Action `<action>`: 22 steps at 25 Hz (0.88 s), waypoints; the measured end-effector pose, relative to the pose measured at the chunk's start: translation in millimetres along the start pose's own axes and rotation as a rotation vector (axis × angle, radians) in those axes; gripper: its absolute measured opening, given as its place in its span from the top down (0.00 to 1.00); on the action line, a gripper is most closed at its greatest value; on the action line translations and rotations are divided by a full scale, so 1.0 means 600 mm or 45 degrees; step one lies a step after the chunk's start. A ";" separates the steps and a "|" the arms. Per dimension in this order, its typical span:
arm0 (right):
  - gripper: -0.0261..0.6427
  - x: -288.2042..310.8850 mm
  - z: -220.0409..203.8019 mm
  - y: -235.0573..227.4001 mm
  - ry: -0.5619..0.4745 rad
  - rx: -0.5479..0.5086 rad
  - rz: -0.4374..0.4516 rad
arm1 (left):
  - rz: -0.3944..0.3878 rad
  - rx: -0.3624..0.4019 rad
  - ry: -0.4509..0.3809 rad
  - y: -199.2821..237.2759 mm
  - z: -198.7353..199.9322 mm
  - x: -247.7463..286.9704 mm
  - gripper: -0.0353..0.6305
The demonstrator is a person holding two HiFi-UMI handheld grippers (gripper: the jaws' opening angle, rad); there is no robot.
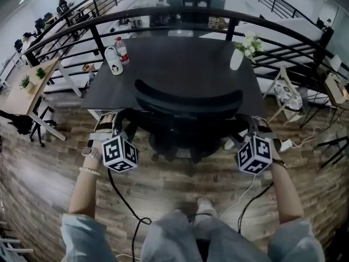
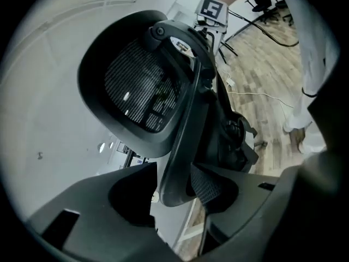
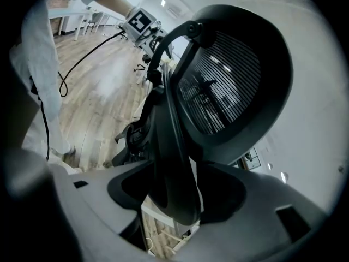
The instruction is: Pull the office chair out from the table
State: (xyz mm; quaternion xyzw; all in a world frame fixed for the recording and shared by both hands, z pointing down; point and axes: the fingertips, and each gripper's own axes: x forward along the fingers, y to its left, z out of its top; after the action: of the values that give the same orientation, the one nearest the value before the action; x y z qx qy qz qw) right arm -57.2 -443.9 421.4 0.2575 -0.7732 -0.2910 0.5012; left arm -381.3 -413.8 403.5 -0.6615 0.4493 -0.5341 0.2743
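Both tools open: left tool (image 2: 180,192) straddles the left edge of the office chair (image 1: 188,100) backrest, right tool (image 3: 182,192) the right edge, neither clamped. Chair sits tucked under the counter's (image 1: 180,59) near edge.

The office chair (image 1: 188,100) sits tight against the table (image 1: 180,59) at 12 o'clock, with a railing (image 1: 163,13) closing the far side. Wooden floor (image 1: 49,162) lies open from 4 to 8 o'clock, crossed by 2 cables (image 1: 122,201) and the person's legs (image 1: 174,233) at 6 o'clock.
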 end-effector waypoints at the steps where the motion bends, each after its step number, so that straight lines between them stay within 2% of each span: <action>1: 0.58 0.001 0.000 0.000 0.009 -0.013 0.001 | -0.016 0.029 0.008 -0.002 -0.002 0.005 0.62; 9: 0.58 0.017 0.000 0.001 0.057 -0.092 0.026 | -0.099 0.207 0.036 -0.018 -0.003 0.042 0.60; 13: 0.62 0.019 0.000 -0.003 0.069 -0.123 -0.002 | -0.103 0.214 0.041 -0.023 0.002 0.054 0.62; 15: 0.68 0.019 0.000 -0.004 0.076 -0.147 -0.023 | -0.091 0.246 0.047 -0.021 0.004 0.055 0.62; 18: 0.68 0.021 -0.003 -0.001 0.096 -0.186 -0.052 | -0.093 0.308 0.038 -0.024 0.007 0.054 0.64; 22: 0.68 0.022 -0.003 0.001 0.131 -0.186 -0.066 | -0.102 0.325 0.032 -0.027 0.006 0.051 0.65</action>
State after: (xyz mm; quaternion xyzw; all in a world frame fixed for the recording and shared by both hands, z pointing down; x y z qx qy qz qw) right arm -60.3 -452.8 430.4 0.2547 -0.7162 -0.3460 0.5500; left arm -372.2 -434.3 430.1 -0.6319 0.3543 -0.6057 0.3291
